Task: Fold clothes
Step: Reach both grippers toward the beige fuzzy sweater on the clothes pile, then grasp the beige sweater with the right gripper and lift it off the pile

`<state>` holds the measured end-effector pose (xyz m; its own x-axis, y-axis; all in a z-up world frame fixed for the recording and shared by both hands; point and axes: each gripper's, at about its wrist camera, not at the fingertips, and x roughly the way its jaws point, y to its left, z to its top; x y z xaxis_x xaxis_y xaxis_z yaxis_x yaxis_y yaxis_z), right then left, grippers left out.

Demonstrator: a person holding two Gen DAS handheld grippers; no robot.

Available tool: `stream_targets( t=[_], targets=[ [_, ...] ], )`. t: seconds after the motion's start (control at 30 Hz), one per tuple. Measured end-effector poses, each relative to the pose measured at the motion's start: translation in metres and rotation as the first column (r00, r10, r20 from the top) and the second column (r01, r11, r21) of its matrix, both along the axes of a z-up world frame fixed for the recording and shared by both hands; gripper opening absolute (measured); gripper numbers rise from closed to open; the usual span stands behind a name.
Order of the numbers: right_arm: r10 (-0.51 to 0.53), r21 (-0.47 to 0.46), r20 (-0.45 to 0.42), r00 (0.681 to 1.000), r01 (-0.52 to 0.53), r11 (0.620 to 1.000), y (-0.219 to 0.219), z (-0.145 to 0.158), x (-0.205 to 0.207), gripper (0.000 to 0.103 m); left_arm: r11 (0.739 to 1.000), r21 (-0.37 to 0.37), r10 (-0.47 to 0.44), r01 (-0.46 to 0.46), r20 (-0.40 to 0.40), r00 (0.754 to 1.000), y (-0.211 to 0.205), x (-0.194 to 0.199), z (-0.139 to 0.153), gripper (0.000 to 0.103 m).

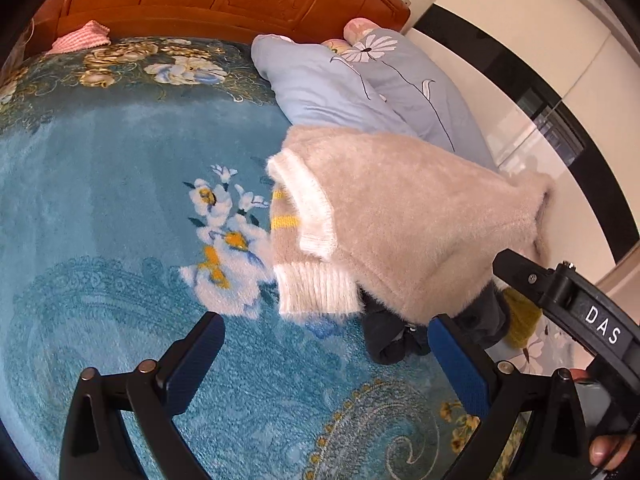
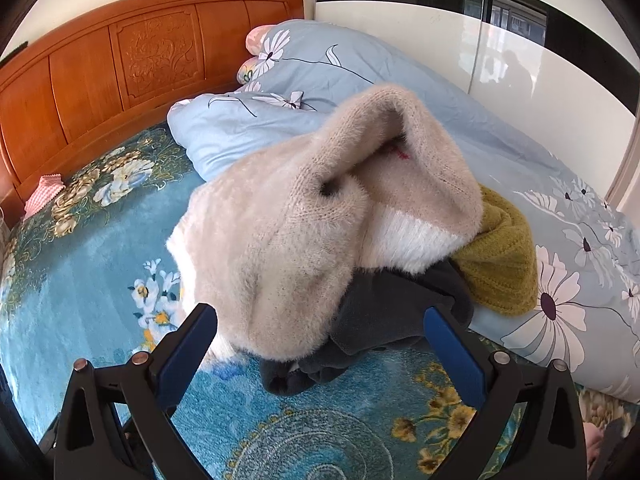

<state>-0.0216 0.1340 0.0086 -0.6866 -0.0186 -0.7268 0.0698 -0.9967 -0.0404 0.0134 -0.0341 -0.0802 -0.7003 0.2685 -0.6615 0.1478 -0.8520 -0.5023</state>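
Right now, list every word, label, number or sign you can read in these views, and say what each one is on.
"DAS": white letters on the black body of the right gripper, seen in the left wrist view.

Red stitching inside the beige sweater is too small and blurred to read as text.

Nothing else legible: the frames above the headboard show no readable print.

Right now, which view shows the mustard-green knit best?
Right wrist view: the mustard-green knit shows a broad ribbed face, tucked under the beige fuzzy sweater beside the dark grey garment. The left wrist view shows only a small patch behind the right tool's arm.
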Motion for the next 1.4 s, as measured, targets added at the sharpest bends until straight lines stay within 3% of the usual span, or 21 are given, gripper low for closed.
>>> stream_targets(
  t=[0.13, 0.3, 0.47, 0.93, 1.07, 1.13, 1.17, 1.2, 1.27, 1.4],
  targets=[
    [0.016, 0.019, 0.006, 1.000, -0.016, 1.000, -0.005, -0.001, -0.002, 0.103, 0.999, -0.004, 0.036, -0.036, -0.019, 0.999, -0.005, 0.000, 0.000, 0.103],
    [0.039, 0.013, -0.008, 0.999, -0.039, 0.999, -0.006, 0.006, -0.010, 0.103, 0.999, 0.010, 0.039, -0.039, 0.033, 0.999, -0.011, -0.004, -0.012, 0.103],
    [0.050, -0.052, -0.046, 0.998, -0.052, 0.997, -0.003, 0.031, -0.044, 0.103, 0.997, 0.025, 0.074, -0.076, 0.051, 0.996, -0.021, -0.004, -0.017, 0.103],
    [0.050, -0.198, 0.021, 0.999, -0.045, 0.979, 0.001, 0.023, -0.119, 0.102, 0.982, 0.115, 0.144, -0.152, 0.071, 0.987, -0.043, -0.002, -0.024, 0.103],
    [0.019, -0.259, 0.052, 0.998, -0.005, 0.966, 0.004, 0.021, -0.135, 0.095, 0.980, 0.117, 0.150, -0.159, 0.082, 0.985, -0.046, -0.001, -0.027, 0.103],
    [-0.018, -0.309, 0.067, 0.998, 0.038, 0.950, 0.010, 0.023, -0.139, 0.082, 0.980, 0.116, 0.152, -0.162, 0.088, 0.984, -0.048, -0.001, -0.028, 0.103],
    [-0.018, -0.370, 0.063, 0.998, 0.041, 0.928, 0.013, 0.028, -0.137, 0.077, 0.981, 0.113, 0.149, -0.158, 0.084, 0.985, -0.048, 0.002, -0.025, 0.103],
    [-0.006, -0.442, 0.054, 0.999, 0.029, 0.897, 0.016, 0.033, -0.133, 0.064, 0.982, 0.110, 0.146, -0.154, 0.079, 0.986, -0.048, 0.006, -0.023, 0.103],
    [0.023, -0.560, 0.030, 0.999, -0.002, 0.829, 0.019, 0.042, -0.124, 0.060, 0.984, 0.104, 0.140, -0.146, 0.068, 0.988, -0.049, 0.012, -0.018, 0.103],
    [0.089, -0.541, 0.058, 0.994, -0.044, 0.840, 0.002, 0.038, -0.118, 0.056, 0.987, 0.092, 0.127, -0.131, 0.048, 0.991, -0.050, 0.025, -0.008, 0.103]
  ],
)
